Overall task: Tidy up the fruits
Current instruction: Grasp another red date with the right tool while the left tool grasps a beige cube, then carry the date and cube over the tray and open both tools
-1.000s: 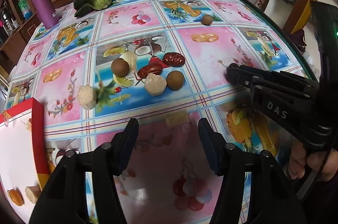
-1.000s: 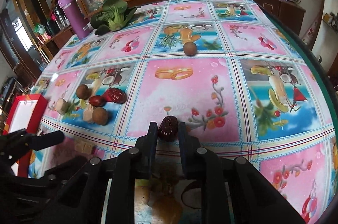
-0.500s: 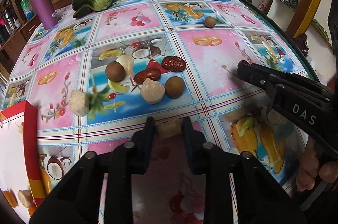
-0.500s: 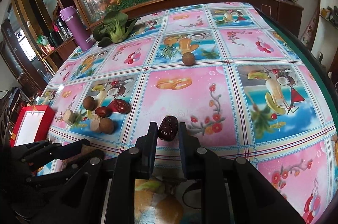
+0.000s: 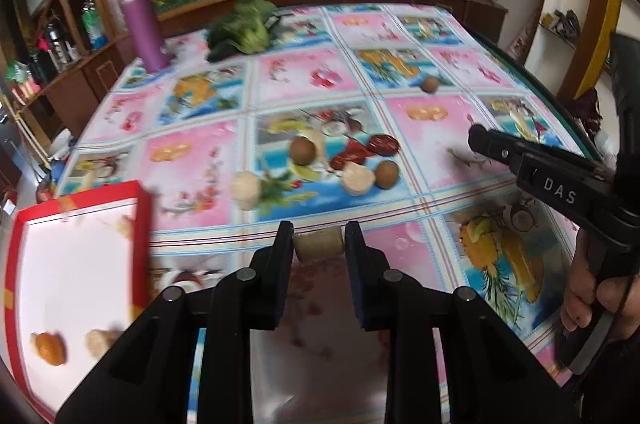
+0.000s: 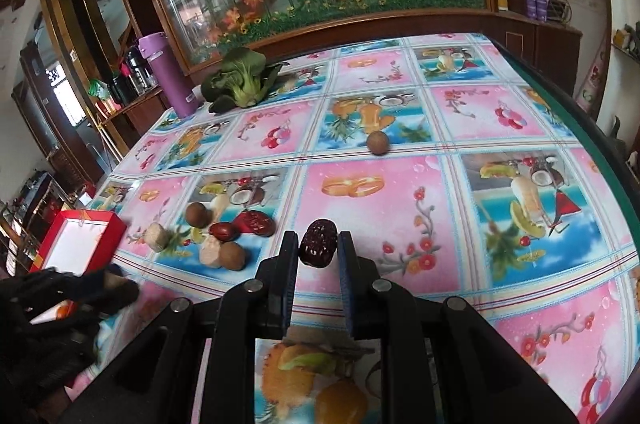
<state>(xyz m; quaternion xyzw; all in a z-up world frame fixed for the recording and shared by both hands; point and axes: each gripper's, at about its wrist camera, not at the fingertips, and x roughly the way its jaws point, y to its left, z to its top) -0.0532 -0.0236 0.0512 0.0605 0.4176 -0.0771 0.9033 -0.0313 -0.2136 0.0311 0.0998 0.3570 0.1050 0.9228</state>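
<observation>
Lifted off the table (image 5: 420,127) since earlier, a pale chunk (image 5: 319,244) is clamped in the left gripper (image 5: 319,247), likely bound for the red box (image 5: 138,224); a date (image 6: 318,242) is pinched by the right gripper (image 6: 318,251).

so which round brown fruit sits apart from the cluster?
The far round brown fruit alone by the pineapple print; the other two sit among the red dates.

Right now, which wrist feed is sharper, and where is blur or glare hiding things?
Right wrist view is sharper: the date in the right gripper reads crisply; only its lower-left corner smears. Left wrist view is motion-blurred throughout, worst at the red box, whose white floor washes out; the tan piece stays recognisable.
</observation>
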